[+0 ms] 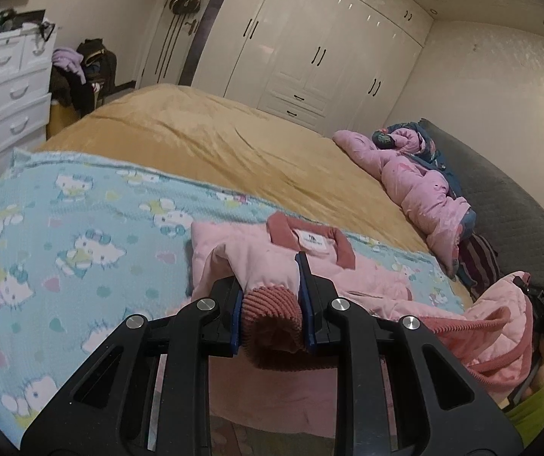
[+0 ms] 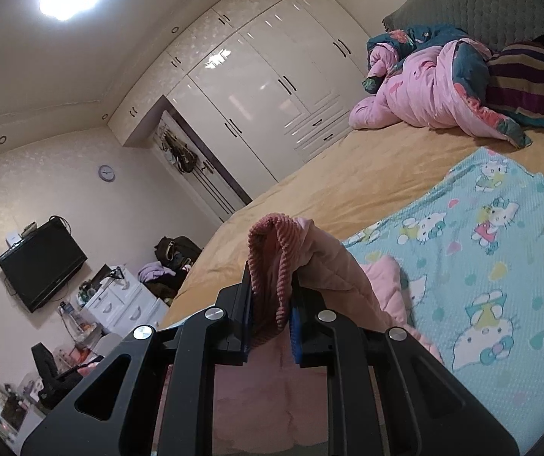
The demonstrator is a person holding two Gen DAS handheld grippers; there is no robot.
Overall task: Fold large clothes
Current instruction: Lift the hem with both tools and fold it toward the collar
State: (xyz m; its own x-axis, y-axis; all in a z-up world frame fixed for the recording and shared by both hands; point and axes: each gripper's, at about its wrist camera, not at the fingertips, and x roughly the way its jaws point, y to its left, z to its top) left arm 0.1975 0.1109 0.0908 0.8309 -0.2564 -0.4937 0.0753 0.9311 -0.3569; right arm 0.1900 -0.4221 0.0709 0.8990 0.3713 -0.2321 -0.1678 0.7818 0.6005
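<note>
Both tongs clamp jacket cuffs; collar left-view only.

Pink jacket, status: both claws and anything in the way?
Left claw shut on a ribbed cuff. Right claw shut on the other cuff. Pink jacket collar-up on cartoon blanket. Nothing blocking.
</note>
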